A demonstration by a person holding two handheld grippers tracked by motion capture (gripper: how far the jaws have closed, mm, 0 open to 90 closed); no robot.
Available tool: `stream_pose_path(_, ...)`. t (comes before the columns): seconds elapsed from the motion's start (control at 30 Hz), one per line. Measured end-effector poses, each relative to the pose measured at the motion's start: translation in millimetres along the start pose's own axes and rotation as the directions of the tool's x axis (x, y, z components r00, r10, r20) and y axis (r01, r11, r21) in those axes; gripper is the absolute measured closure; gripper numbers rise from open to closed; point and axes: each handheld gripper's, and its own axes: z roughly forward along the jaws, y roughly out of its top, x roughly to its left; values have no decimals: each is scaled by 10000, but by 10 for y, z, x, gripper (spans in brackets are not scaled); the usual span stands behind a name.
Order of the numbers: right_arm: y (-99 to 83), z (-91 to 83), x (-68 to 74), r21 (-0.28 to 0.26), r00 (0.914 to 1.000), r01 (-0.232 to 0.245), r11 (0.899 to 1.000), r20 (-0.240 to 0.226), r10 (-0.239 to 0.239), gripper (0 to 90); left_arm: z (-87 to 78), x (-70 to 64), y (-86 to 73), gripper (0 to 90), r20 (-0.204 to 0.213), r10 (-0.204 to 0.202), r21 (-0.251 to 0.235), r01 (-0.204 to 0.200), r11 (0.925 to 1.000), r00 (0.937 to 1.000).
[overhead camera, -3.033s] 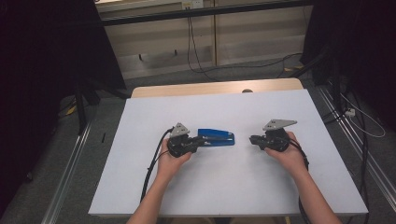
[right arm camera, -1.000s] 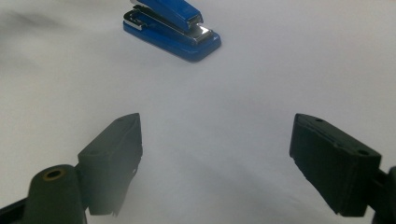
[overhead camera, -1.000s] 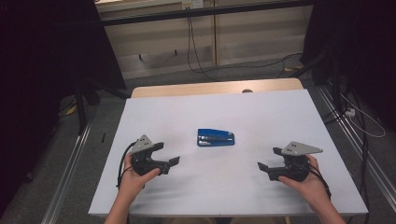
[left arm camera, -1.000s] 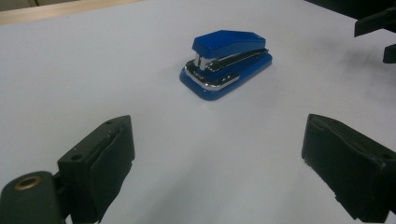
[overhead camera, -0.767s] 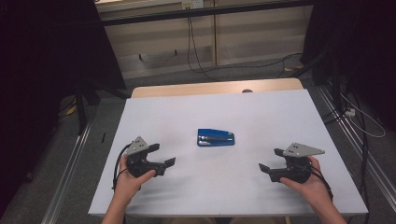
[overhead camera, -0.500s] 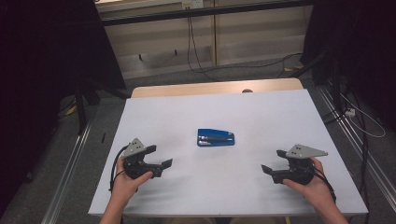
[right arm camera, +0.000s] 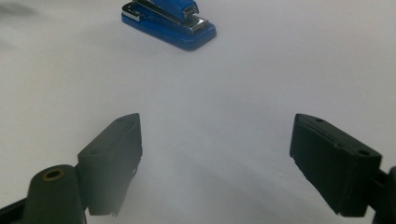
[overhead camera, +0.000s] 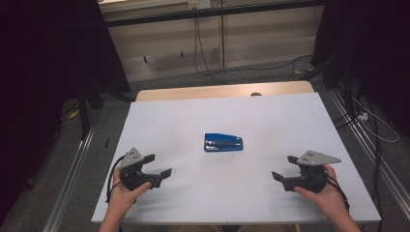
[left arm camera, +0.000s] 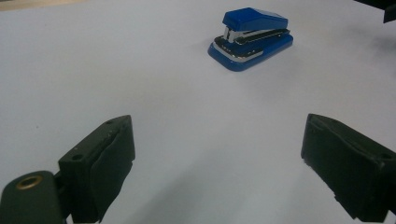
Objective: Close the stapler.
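Observation:
A blue stapler [overhead camera: 223, 143] lies flat in the middle of the white table [overhead camera: 193, 111]. It appears far ahead in the left gripper view [left arm camera: 251, 38] and in the right gripper view [right arm camera: 168, 22]. My left gripper [overhead camera: 158, 165] is held near the table's front left corner, its jaws wide apart with nothing between them [left arm camera: 224, 177]. My right gripper [overhead camera: 285, 167] sits near the front right, also open and empty [right arm camera: 215, 168]. Both point inward toward the stapler and stay well apart from it.
A wooden strip [overhead camera: 222, 91] runs along the table's far edge. Cables [overhead camera: 208, 58] trail over the floor behind it. Metal rails [overhead camera: 67, 188] flank the table on both sides. Dark curtains hang at left and right.
Three seconds ago both grippers flanked the stapler at the table's middle. They have since drawn back toward the front corners, and in the last second crept a little nearer the front edge. The stapler stays put.

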Motion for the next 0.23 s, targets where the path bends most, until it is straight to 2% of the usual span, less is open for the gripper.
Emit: stream_pose_path(0.23, -22, 19, 4, 75, 10000, 13, 10000, -69, -12, 170, 3, 6, -11, 86, 73, 53, -30, -53, 10000, 10000)
